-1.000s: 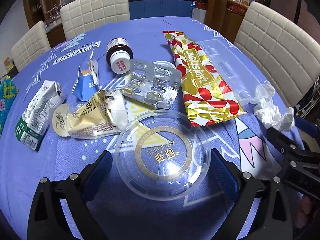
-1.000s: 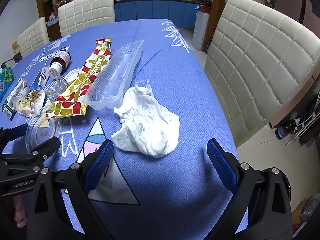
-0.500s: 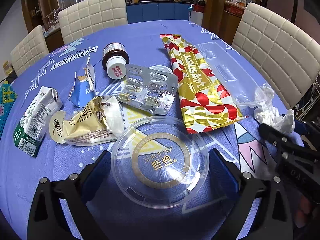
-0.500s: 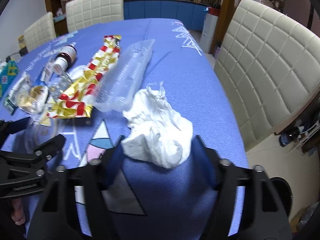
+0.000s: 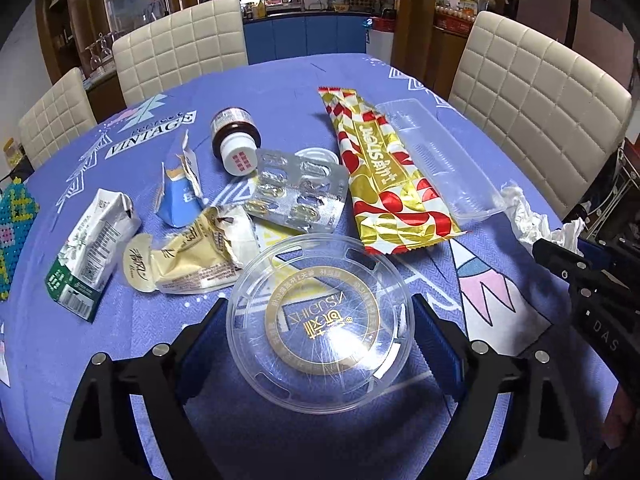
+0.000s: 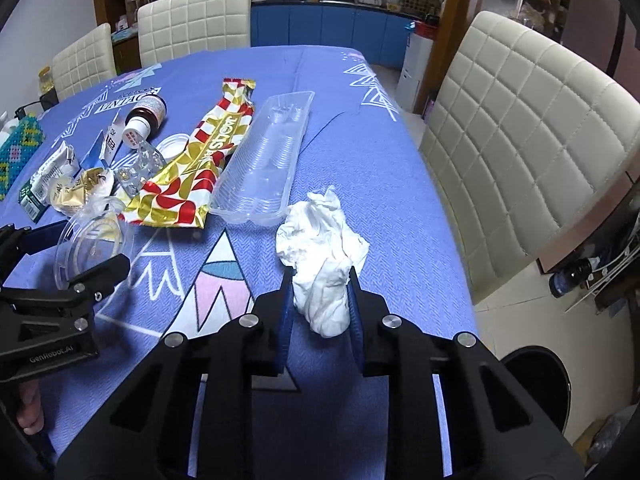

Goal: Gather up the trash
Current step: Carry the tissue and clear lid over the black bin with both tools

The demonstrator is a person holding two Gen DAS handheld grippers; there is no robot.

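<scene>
Crumpled white tissue (image 6: 320, 256) pinched in right gripper (image 6: 319, 296), left gripper (image 5: 318, 326) closing round clear lid (image 5: 320, 324).

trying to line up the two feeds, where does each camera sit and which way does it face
Left wrist: on the left hand-held gripper, looking down at the clear round lid between its fingers; the right hand-held gripper shows at the edge.
Right wrist: on the right hand-held gripper, which has just closed on the crumpled tissue.
Shared: lid, tissue, gold-red wrapper.
</scene>
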